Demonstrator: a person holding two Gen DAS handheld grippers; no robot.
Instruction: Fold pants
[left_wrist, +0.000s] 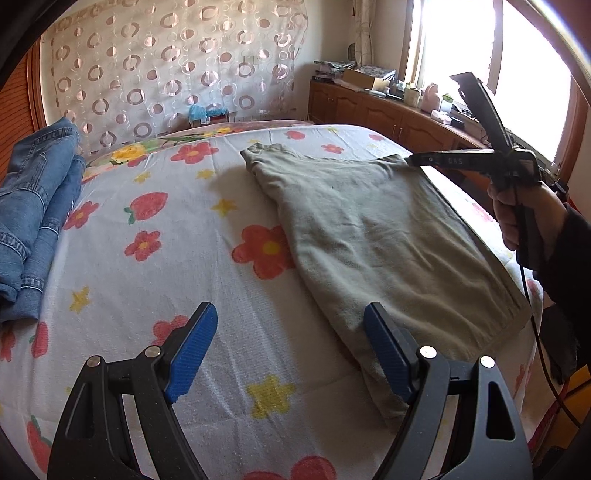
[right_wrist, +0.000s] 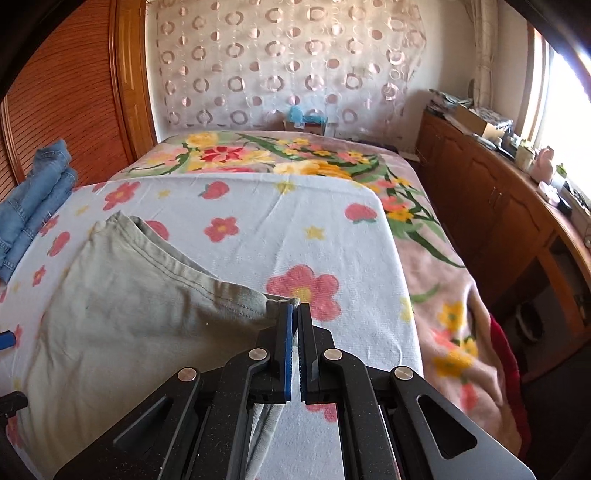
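Grey-green pants (left_wrist: 373, 229) lie folded on the flowered towel (left_wrist: 166, 258) on the bed. My left gripper (left_wrist: 291, 321) is open, low over the towel at the pants' near left edge, its right finger (left_wrist: 384, 350) against the cloth. My right gripper (right_wrist: 294, 314) is shut on the pants' (right_wrist: 129, 317) far right corner and holds it slightly lifted. In the left wrist view the right gripper (left_wrist: 410, 159) pinches that corner at the far right.
A pile of folded blue jeans (left_wrist: 33, 221) lies at the towel's left edge, also in the right wrist view (right_wrist: 33, 203). A floral blanket (right_wrist: 424, 266) covers the bed's right side. A wooden cabinet (right_wrist: 498, 206) with clutter runs under the window.
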